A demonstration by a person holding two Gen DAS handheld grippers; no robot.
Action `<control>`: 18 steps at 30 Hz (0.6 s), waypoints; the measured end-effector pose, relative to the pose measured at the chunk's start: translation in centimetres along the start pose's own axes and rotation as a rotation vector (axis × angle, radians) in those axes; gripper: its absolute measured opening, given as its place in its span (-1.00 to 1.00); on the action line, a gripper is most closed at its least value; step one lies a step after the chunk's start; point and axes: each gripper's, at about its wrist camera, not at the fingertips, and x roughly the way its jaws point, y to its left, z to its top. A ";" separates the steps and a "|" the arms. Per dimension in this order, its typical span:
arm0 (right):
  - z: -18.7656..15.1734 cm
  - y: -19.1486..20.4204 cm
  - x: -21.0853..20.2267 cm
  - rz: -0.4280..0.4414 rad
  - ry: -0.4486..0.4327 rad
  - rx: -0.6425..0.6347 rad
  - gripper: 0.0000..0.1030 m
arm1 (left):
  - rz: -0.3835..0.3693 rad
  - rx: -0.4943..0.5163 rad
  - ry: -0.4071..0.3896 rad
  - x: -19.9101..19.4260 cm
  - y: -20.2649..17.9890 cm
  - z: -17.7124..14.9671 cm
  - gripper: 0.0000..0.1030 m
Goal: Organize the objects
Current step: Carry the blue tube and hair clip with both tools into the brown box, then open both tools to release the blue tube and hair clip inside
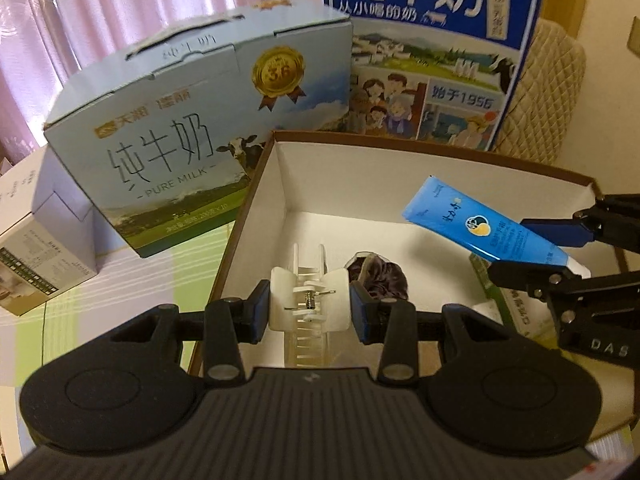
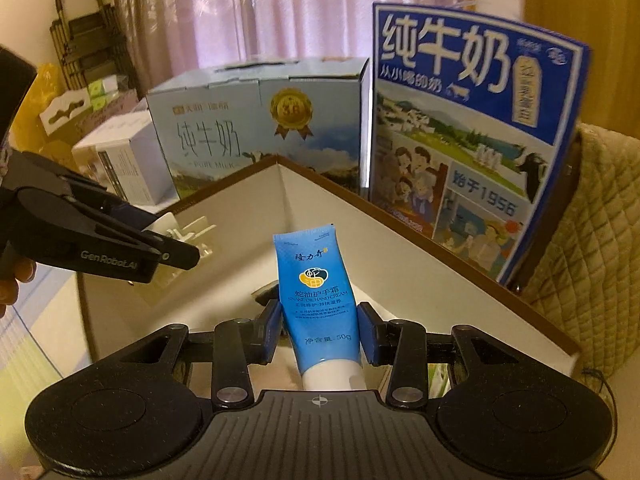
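My left gripper (image 1: 308, 308) is shut on a white hair claw clip (image 1: 306, 300) and holds it over the open white box with a brown rim (image 1: 400, 168). My right gripper (image 2: 320, 332) is shut on a blue hand cream tube (image 2: 316, 292) and holds it above the same box (image 2: 400, 256). In the left wrist view the tube (image 1: 460, 220) and right gripper (image 1: 532, 248) come in from the right. In the right wrist view the left gripper (image 2: 168, 252) with the clip (image 2: 180, 232) is at the left. A dark purple scrunchie (image 1: 380, 276) lies on the box floor.
A light blue milk carton box (image 1: 192, 128) stands left behind the white box, a dark blue milk box (image 1: 432, 52) upright behind it. A small white box (image 1: 44, 256) sits at the left on the striped tablecloth. A green packet (image 1: 512, 300) lies in the box at right. A quilted chair back (image 2: 592, 232) is at right.
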 end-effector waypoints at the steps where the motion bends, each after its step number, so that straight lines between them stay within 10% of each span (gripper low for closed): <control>1: 0.1 -0.1 0.5 0.001 0.004 -0.006 -0.27 | -0.001 -0.001 0.007 0.5 0.0 0.2 -0.30; 18: 0.9 -1.9 4.6 0.006 0.052 -0.002 -0.27 | 0.011 0.014 0.047 5.4 -0.1 1.4 -0.08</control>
